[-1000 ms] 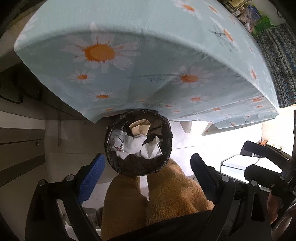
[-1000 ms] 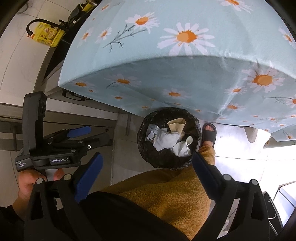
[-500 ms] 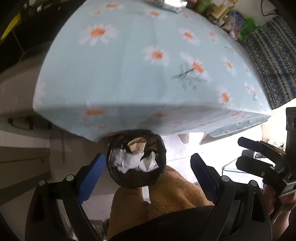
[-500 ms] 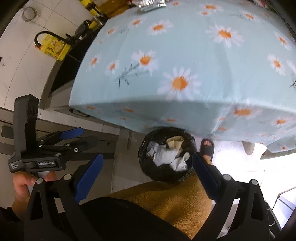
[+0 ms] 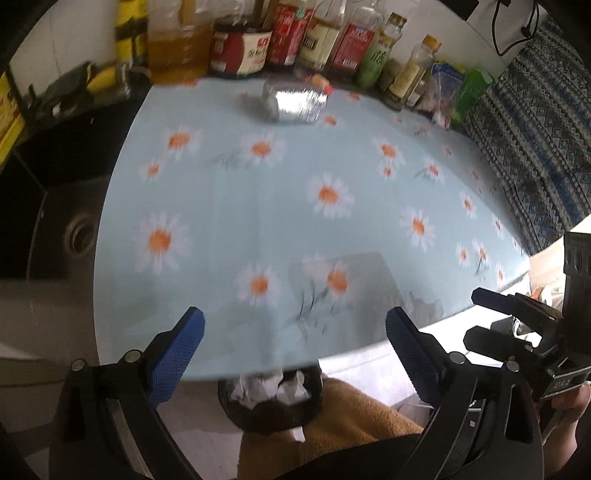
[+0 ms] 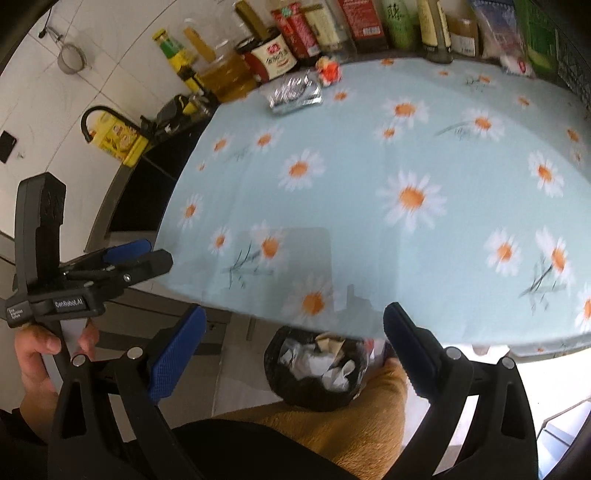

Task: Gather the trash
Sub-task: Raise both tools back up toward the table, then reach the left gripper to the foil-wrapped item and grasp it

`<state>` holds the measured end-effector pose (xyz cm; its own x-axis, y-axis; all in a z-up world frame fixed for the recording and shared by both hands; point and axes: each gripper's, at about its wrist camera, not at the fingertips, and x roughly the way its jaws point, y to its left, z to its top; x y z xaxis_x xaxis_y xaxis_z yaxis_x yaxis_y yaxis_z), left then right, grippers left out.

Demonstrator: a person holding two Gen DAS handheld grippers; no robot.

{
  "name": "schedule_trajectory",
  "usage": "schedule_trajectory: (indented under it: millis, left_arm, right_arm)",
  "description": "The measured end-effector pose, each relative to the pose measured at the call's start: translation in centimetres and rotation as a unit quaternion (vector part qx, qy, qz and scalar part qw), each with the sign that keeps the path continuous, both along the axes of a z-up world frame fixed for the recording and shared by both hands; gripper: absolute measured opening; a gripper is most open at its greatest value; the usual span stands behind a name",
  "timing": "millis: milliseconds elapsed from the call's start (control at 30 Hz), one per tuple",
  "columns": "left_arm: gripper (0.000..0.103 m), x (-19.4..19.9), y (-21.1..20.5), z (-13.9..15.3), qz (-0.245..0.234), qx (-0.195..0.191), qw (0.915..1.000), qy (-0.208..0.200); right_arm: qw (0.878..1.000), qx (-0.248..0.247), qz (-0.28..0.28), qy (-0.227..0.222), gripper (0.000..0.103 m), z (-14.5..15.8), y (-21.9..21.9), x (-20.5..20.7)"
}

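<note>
Wrapper (image 6: 294, 91) on table (image 6: 369, 229), before bottles (image 6: 332, 26)

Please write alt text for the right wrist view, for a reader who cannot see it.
The open right gripper hangs empty above a daisy-print tablecloth, with a crumpled foil wrapper and a red scrap lying at its far edge before a row of bottles. Below the near edge stands a black bin holding crumpled paper; the left gripper is at the left.

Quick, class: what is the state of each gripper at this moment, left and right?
Left gripper: open, holding nothing.
Right gripper: open, holding nothing.
</note>
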<state>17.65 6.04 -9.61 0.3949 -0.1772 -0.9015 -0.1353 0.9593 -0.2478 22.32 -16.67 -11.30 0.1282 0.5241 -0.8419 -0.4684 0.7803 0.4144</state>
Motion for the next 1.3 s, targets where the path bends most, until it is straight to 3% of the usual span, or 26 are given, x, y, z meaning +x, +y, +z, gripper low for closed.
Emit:
schedule_trajectory:
  millis: [333,500,933,1300]
  left_arm:
    - [0.096,8.5,-2.1,3.7,-0.012,0.020,0.9991,-0.037]
    - [0.096,12.5,-2.3,4.0,-0.007,0.030,0.9990,-0.031]
    - [0.096,22.9,0.2,-0.6,0.047,0.042,0.9976,0.029]
    - [0.096,27.9,1.8,-3.8,0.068,0.058,0.9935,0.070]
  right_arm:
    - [1.000,-0.005,-0.004,-0.012,0.098,1.6,-1.4,6.4]
    - [1.000,-0.001,-0.002,-0.011,0.098,1.9,-1.7,9.0]
    - [1.000,0.021,0.001,0.003,0.098,2.0,-3.1,15.5]
    - [0.999,0.026,0.010,0.031,0.098,0.1,-3.0,18.1]
